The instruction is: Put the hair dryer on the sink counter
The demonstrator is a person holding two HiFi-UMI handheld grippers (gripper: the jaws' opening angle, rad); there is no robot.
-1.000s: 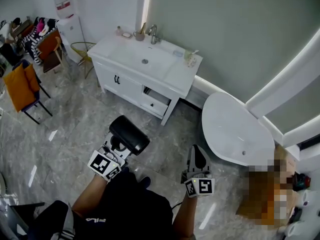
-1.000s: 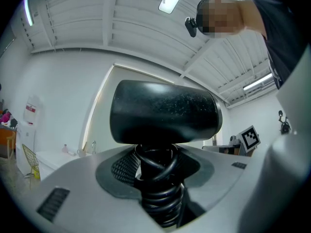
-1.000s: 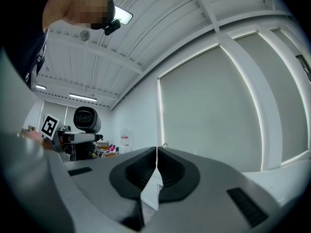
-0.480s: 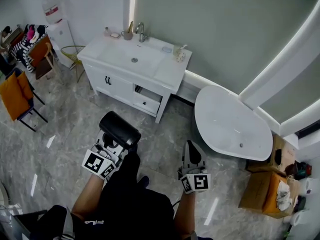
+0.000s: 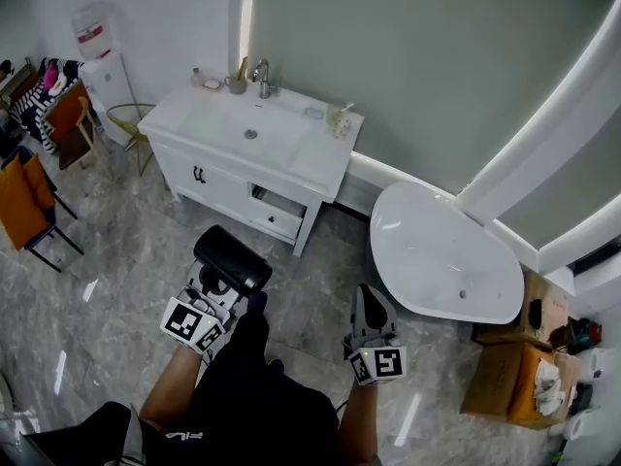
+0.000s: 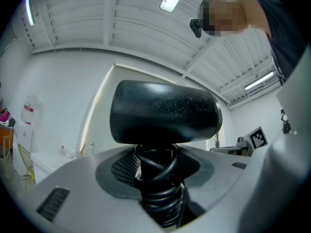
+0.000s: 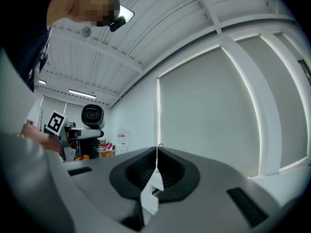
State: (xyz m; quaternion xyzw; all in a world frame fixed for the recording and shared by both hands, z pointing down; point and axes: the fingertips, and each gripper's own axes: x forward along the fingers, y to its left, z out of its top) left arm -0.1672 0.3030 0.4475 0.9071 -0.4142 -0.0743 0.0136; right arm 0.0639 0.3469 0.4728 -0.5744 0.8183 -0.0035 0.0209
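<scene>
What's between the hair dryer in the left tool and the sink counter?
Head view: only bare marble floor separates the hair dryer, held by the left tool, from the sink counter.

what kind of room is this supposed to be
Probably a bathroom mock-up inside a larger studio space: a white sink counter with a faucet, a freestanding white bathtub beside it, and, oddly for a bathroom, a water dispenser and chairs at the left.

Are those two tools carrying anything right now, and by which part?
The left gripper holds the hair dryer by its cord-wrapped handle, barrel on top. The right gripper has its jaws shut on nothing.
</scene>
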